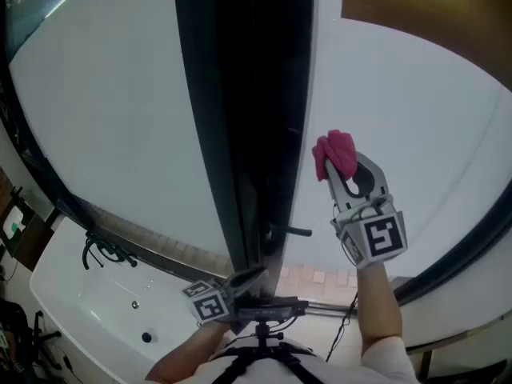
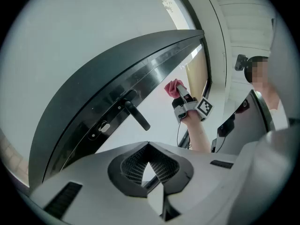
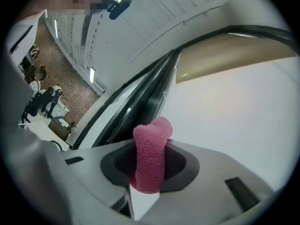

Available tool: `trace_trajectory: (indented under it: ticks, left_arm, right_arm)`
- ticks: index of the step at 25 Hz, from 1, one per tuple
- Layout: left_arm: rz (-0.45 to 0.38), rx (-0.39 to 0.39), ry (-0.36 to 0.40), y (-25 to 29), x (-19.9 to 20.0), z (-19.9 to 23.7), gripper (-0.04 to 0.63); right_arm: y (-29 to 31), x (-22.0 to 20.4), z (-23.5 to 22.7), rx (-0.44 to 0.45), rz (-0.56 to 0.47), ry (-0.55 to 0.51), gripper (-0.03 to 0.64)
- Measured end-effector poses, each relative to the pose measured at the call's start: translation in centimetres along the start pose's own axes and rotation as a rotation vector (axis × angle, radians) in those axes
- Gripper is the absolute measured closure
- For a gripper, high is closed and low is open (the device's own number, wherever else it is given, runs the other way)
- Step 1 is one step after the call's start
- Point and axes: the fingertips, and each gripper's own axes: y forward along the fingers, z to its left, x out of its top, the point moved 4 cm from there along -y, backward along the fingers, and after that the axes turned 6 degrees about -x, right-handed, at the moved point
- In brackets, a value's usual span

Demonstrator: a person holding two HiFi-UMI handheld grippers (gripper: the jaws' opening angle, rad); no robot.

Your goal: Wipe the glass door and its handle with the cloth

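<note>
The glass door [image 1: 112,110] has frosted panes on both sides of a dark upright frame [image 1: 248,94]. Its black lever handle [image 1: 294,232] juts from the frame low down, and shows too in the left gripper view as the handle [image 2: 136,114]. My right gripper [image 1: 334,166] is shut on a pink cloth [image 1: 336,152], which it holds against the right pane [image 1: 416,134] close to the frame. In its own view the cloth [image 3: 150,158] sticks up between the jaws. My left gripper [image 1: 246,278] sits low, just below the handle, shut with nothing in it [image 2: 149,148].
A white ledge [image 1: 96,310] with a black cable [image 1: 104,250] lies at the lower left. Brick paving [image 1: 320,280] shows under the door. A brown panel [image 1: 416,6] is at the top right. Behind me are a brick floor and parked gear [image 3: 44,102].
</note>
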Motion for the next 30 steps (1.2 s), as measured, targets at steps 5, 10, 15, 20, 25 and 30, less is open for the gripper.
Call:
trace_trajectory:
  ticks: [5, 10, 15, 20, 25, 30]
  left_arm:
    - [-0.006, -0.002, 0.015, -0.4, -1.3, 0.3, 0.603]
    - [-0.027, 0.004, 0.019, -0.9, 1.2, -0.2, 0.603]
    - [-0.037, 0.017, 0.025, -1.6, 1.5, 0.0, 0.603]
    - [-0.048, 0.019, 0.036, -2.4, 2.0, -0.2, 0.603]
    - [-0.061, 0.026, 0.038, -3.1, 2.5, -0.1, 0.603]
    - [-0.069, 0.024, 0.038, -3.2, 2.5, -0.1, 0.603]
  right_arm:
    - [1.2, 2.2, 0.3, 0.03, -0.046, -0.147, 0.512]
    - [5.5, 6.9, 0.2, 0.052, -0.085, -0.271, 0.512]
    - [7.1, 9.3, 0.8, 0.071, -0.137, -0.338, 0.512]
    - [8.6, 11.5, 1.7, 0.068, -0.18, -0.404, 0.512]
    - [9.7, 12.9, 2.3, 0.044, -0.204, -0.462, 0.514]
    - [10.7, 12.3, 2.9, 0.027, -0.192, -0.568, 0.514]
